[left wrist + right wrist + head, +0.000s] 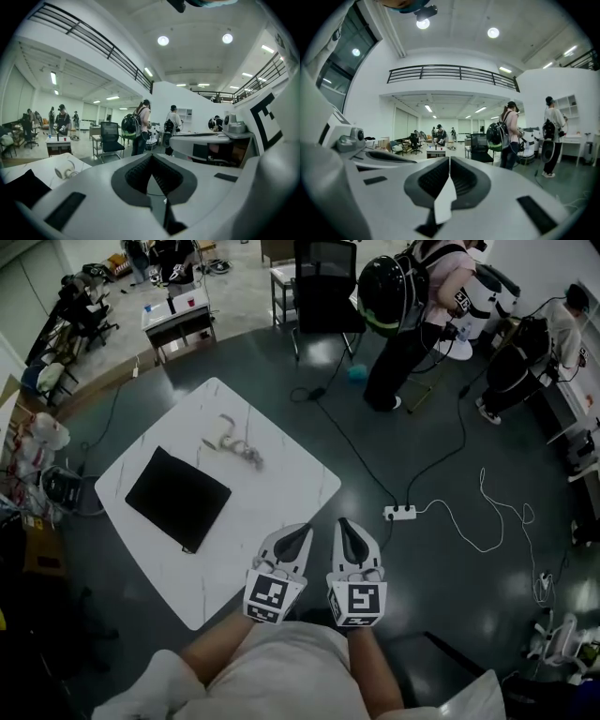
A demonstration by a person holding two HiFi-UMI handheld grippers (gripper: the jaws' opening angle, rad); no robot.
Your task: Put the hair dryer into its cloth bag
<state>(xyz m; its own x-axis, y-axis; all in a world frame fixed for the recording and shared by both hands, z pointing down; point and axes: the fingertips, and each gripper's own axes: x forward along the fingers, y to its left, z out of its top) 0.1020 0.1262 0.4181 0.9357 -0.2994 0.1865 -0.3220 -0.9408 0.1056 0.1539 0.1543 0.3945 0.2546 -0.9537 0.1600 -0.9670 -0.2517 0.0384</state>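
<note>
**Operator:** Two grippers are in view. What state is each in?

**Technician:** The left gripper (302,531) has its jaws fully together with nothing between them. The right gripper (343,524) is the same, closed and empty. They sit side by side by the near edge of the white table (281,486).

**Operator:** Where is the hair dryer, and how does it lie?

**Technician:** The hair dryer (225,439) lies on the table's far half. It is near the flat black cloth bag (178,499) but not touching it. In the head view, body and cord trail from upper left to lower right. In the left gripper view, the round barrel end faces roughly toward the camera.
</note>
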